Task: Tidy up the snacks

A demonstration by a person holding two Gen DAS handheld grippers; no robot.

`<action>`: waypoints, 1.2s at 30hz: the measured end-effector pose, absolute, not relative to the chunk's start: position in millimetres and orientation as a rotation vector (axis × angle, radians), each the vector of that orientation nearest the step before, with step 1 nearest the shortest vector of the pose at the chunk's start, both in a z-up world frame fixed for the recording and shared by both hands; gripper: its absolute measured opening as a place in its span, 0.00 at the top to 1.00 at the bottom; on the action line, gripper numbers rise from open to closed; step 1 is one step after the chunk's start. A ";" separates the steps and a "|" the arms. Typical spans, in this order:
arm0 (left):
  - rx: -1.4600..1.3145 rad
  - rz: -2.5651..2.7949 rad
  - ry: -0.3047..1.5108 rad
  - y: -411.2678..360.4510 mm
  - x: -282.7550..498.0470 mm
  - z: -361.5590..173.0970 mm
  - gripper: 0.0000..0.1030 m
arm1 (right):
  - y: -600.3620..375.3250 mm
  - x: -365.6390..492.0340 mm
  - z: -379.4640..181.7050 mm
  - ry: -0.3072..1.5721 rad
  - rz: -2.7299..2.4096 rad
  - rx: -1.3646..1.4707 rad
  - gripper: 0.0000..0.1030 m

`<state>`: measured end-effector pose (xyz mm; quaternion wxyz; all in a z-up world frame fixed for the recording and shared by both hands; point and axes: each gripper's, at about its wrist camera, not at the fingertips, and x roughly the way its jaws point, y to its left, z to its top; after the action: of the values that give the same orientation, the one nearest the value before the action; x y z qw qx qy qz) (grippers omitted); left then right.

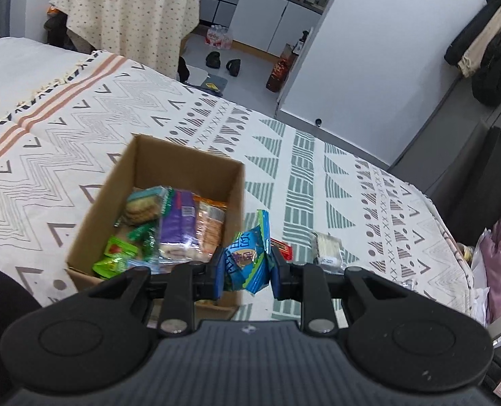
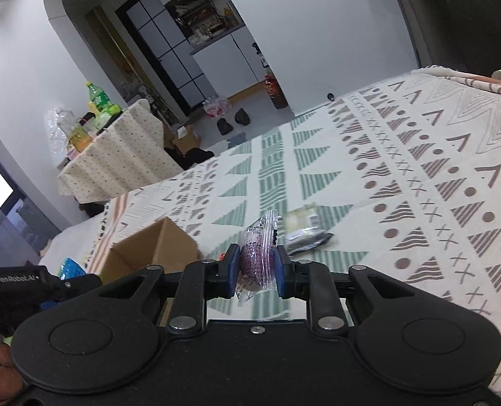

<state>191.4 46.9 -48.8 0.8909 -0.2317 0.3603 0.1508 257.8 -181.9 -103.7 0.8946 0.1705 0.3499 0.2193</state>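
Note:
An open cardboard box (image 1: 182, 165) sits on the patterned bedspread and holds several snack packets (image 1: 179, 226). My left gripper (image 1: 247, 275) is shut on a blue snack bag (image 1: 248, 257), held just above the box's right near corner. My right gripper (image 2: 258, 272) is shut on a clear-wrapped purple snack (image 2: 255, 257), above the bedspread to the right of the box (image 2: 155, 250). A pale wrapped snack (image 1: 326, 248) and a red packet (image 1: 282, 247) lie on the bedspread beyond the left gripper. The pale wrapped snack (image 2: 301, 225) also shows past the right gripper.
The bedspread (image 1: 318, 155) covers a wide bed. A cloth-draped table (image 1: 128, 10) with bottles stands behind it. Shoes (image 1: 223, 62) and a water pack lie on the floor. Clothes (image 1: 487, 40) hang at the right. The left gripper's body (image 2: 30, 284) shows at the right view's left edge.

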 end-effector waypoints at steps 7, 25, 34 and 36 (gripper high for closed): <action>-0.520 0.351 0.727 76.3 181.7 -41.0 0.76 | -163.1 254.3 -88.5 0.713 0.478 0.372 0.80; -0.573 0.400 0.764 124.7 187.0 -56.2 0.75 | -119.2 276.3 -107.6 0.820 0.489 0.339 0.76; -0.604 0.438 0.807 145.8 189.8 -72.4 0.65 | -98.9 280.8 -157.7 0.970 0.411 0.283 0.46; -0.606 0.442 0.805 149.8 189.8 -73.0 0.59 | -94.5 282.0 -166.8 1.000 0.401 0.273 0.46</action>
<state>189.8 149.8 -73.0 0.8525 -0.2881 0.3823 0.2101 282.0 -94.5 -166.8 0.8495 0.1296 0.4747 0.1903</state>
